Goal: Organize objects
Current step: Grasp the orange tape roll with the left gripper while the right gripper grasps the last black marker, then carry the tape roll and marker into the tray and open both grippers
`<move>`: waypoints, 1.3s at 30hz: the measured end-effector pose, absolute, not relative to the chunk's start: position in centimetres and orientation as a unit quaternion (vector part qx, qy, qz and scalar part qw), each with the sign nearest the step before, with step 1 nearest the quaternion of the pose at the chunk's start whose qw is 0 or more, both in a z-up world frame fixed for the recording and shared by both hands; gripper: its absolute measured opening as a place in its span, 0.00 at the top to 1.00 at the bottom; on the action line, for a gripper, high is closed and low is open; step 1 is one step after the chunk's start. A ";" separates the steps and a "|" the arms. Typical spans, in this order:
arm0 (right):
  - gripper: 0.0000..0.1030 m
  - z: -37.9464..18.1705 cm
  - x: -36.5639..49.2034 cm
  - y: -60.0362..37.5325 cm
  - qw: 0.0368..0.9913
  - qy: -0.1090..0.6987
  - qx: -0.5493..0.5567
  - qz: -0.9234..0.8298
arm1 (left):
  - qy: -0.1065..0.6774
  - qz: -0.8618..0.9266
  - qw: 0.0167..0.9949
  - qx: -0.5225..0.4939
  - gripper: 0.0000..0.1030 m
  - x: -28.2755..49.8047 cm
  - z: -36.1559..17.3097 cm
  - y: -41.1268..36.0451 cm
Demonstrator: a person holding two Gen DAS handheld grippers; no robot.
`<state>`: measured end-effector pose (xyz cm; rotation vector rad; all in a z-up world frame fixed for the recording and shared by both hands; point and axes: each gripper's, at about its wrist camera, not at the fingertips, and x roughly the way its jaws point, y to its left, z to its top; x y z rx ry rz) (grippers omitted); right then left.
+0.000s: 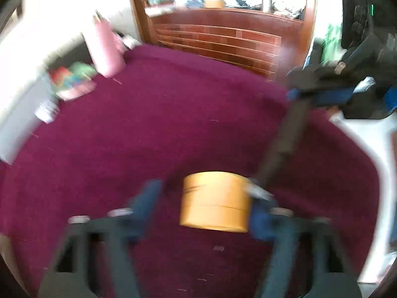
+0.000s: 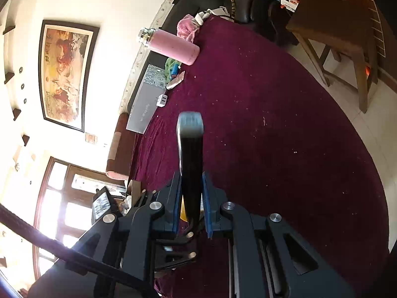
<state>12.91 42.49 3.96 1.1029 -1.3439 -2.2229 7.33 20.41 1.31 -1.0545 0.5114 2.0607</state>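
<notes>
A round yellow tin [image 1: 215, 201] lies on the maroon cloth [image 1: 173, 114] between the fingers of my left gripper [image 1: 203, 196]. The jaws are open; the right finger touches or nearly touches the tin, the left stands apart. My right gripper [image 2: 190, 188] is shut on a long black bar-shaped object [image 2: 190, 154], which also shows in the left wrist view [image 1: 285, 139] with its lower end by the tin. The left wrist view is blurred.
A pink bottle [image 2: 171, 46] stands at the cloth's far edge, also in the left wrist view [image 1: 105, 49]. Beside it are a grey box [image 2: 146, 101], a white charger [image 2: 161, 100] and small colourful items [image 1: 72, 79]. A wooden table [image 2: 342, 29] stands beyond.
</notes>
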 end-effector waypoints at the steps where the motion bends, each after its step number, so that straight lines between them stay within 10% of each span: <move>1: 0.86 3.9 13.0 42.5 0.159 -0.470 0.387 -0.777 | 0.203 0.809 0.362 -0.417 0.67 7.2 1.6 20.2; 39: 0.87 12.2 8.2 7.4 0.348 -0.173 0.458 -0.799 | -0.055 0.935 0.080 -0.340 0.67 11.5 8.8 -17.6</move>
